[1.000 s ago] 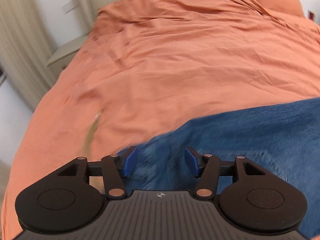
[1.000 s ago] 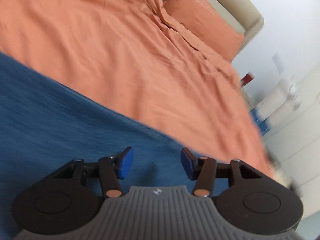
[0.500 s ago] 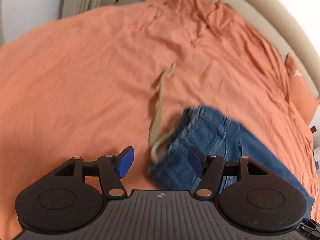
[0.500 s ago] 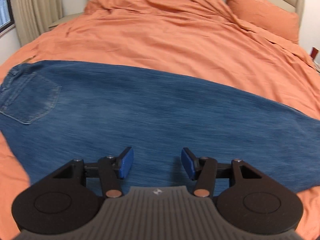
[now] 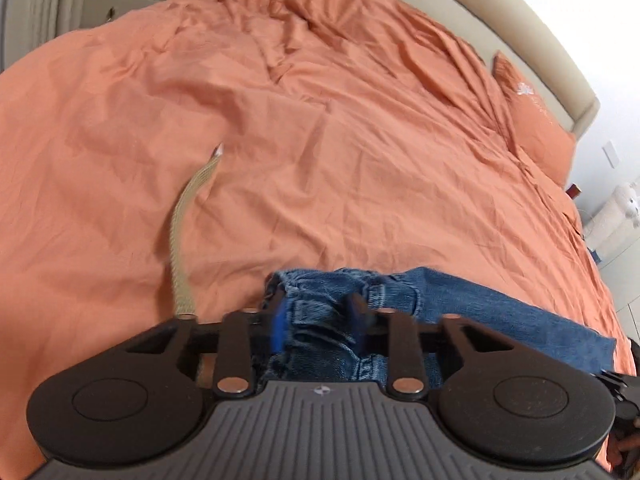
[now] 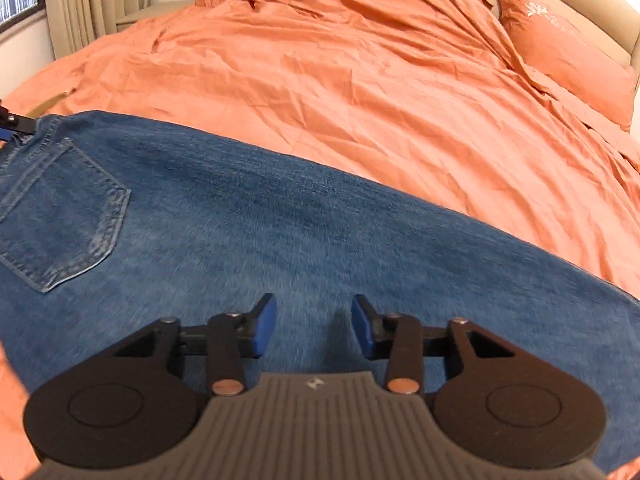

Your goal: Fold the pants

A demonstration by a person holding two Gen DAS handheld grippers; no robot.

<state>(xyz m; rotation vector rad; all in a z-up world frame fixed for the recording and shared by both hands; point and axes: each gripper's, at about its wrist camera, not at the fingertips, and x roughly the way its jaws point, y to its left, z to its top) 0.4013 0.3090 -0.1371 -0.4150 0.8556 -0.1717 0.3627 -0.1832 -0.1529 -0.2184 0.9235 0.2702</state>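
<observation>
Blue jeans (image 6: 280, 220) lie flat across the orange bed, back pocket (image 6: 60, 216) at the left, legs running right. In the left wrist view the bunched waistband (image 5: 320, 320) sits between the fingers of my left gripper (image 5: 318, 326), which has narrowed around the denim. A tan belt (image 5: 180, 240) trails from the waist up over the bedspread. My right gripper (image 6: 314, 326) is open and empty, just above the middle of the jeans. The left gripper's tip shows in the right wrist view (image 6: 16, 124) at the waistband.
The orange bedspread (image 5: 360, 120) covers the bed, with a matching pillow (image 6: 568, 48) at the headboard. Beige curtains (image 6: 100, 0) and a window stand at the far left. White furniture (image 5: 616, 216) stands beyond the bed's right edge.
My left gripper moved onto the waistband and its fingers closed in around the denim. My right gripper moved lower and closer over the middle of the jeans, still open.
</observation>
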